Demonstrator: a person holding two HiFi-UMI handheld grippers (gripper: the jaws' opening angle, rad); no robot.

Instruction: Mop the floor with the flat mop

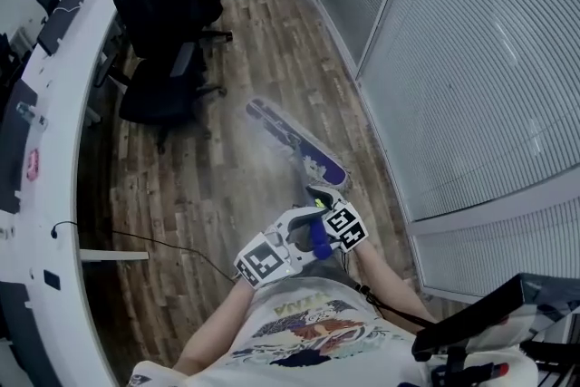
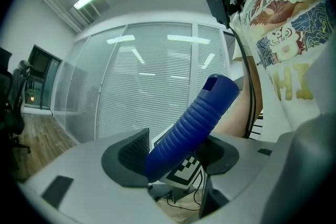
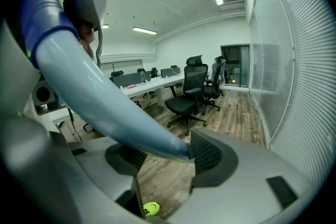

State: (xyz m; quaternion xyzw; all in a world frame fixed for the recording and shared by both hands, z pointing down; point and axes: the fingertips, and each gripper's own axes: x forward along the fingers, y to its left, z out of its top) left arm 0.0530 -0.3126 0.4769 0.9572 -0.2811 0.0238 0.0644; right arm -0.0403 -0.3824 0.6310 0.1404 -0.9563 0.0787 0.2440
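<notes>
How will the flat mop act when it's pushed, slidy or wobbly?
Probably slidy: the flat mop lies flat on the smooth-looking wood floor. Its pole looks stiff, so pushes likely go straight to the head. The blue ribbed grip, clamped in the left gripper, likely won't slip much.

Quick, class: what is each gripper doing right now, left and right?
Left gripper: closed on the mop's blue ribbed handle.
Right gripper: closed on the mop's pale pole.
</notes>
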